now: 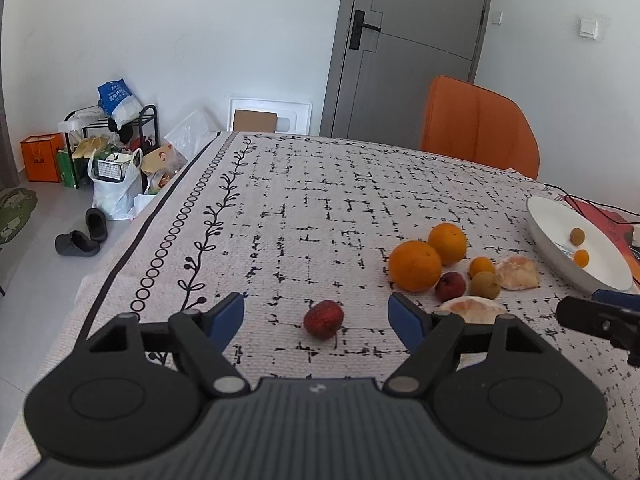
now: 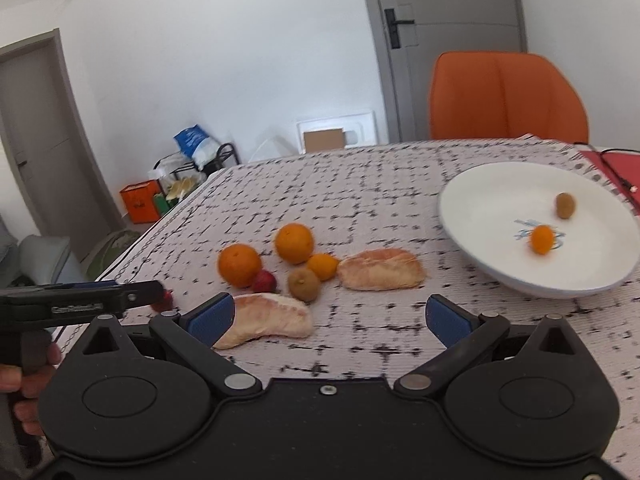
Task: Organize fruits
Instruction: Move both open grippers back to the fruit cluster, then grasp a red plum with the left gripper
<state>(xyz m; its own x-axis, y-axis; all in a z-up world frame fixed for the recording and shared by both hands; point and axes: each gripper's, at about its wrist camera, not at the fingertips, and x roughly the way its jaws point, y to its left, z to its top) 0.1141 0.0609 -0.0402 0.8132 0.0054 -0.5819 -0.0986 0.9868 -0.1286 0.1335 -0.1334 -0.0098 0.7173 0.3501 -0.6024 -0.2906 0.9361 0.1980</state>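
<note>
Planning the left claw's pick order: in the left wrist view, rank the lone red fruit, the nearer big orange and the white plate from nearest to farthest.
1. Lone red fruit, just ahead between the open left claw fingers.
2. Nearer big orange, ahead to the right.
3. White plate, far right.

Both wrist cameras look forward and slightly down across the cloth-covered counter (image 1: 320, 208), low and close above it. Both views share the cluster of loose fruit (image 1: 448, 268) (image 2: 288, 264), white shallow bowl (image 1: 560, 256) (image 2: 480, 216), orange padded chair (image 1: 480, 128) (image 2: 508, 96) and grey door (image 1: 420, 40) (image 2: 452, 20).

Home dining room: clothed table (image 1: 320, 184), shoe rack (image 1: 116, 128), door (image 1: 412, 40).
</note>
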